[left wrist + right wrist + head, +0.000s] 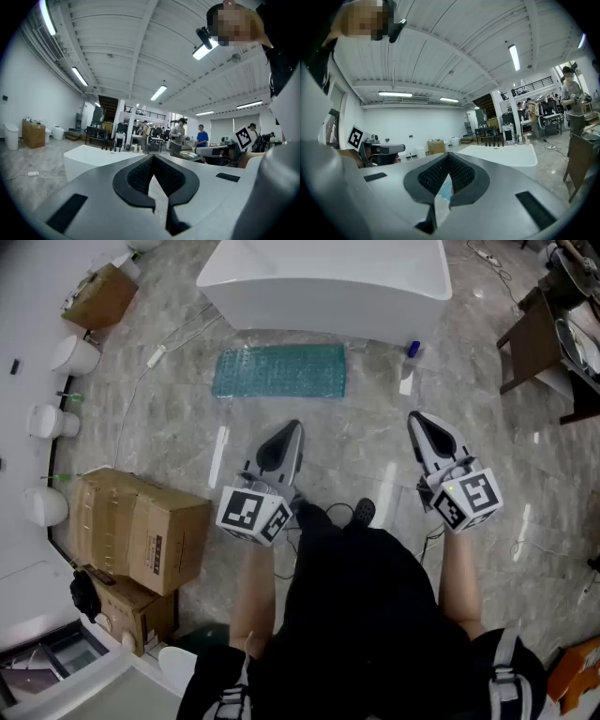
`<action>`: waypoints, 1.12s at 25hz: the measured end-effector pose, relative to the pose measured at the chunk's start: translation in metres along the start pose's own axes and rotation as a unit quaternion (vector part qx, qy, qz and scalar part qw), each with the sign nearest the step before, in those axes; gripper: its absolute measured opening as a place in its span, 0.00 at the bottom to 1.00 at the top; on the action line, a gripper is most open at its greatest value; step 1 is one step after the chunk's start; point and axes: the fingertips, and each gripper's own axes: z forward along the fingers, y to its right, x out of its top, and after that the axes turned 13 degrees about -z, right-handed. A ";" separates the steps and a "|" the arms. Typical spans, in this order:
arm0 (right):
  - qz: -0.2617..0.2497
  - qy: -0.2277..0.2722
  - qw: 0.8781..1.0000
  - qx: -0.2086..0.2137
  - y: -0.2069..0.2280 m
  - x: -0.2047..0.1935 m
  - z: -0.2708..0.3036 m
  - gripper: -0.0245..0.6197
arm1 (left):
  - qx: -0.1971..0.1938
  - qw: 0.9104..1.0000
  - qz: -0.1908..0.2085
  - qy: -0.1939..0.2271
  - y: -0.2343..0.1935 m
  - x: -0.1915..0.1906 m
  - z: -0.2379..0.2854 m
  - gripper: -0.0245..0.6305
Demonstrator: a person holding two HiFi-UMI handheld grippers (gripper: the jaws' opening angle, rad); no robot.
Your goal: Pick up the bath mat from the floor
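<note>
Left gripper (291, 427) held level, jaws pressed together, nothing between. Right gripper (417, 420) same: closed, empty. Cardboard boxes (141, 531) stacked at person's left. Further ahead, teal bath mat (279, 371) flat on floor, well apart from both grippers. Just behind mat, white bathtub (323, 282).

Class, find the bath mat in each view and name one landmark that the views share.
Head view: bath mat upper centre, beside the white tub.
Left gripper view: not in it.
Right gripper view: bath mat, a teal sliver low centre, seen between the jaws.
Shared landmark: the white tub.
</note>
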 end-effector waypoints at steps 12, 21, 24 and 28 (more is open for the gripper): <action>-0.016 -0.007 1.000 0.006 -0.007 -0.005 -0.007 0.06 | -0.001 1.000 -0.003 0.000 0.007 -0.007 -0.002 0.06; -0.002 0.000 1.000 -0.005 0.000 -0.008 -0.016 0.06 | -0.005 1.000 0.005 -0.005 0.020 -0.009 0.002 0.06; 0.006 0.000 1.000 -0.001 0.002 -0.013 -0.021 0.06 | -0.002 1.000 0.005 -0.007 0.024 -0.012 0.002 0.06; 0.010 -0.005 1.000 -0.008 0.005 -0.018 -0.023 0.06 | -0.001 1.000 0.007 -0.015 0.025 -0.018 0.000 0.06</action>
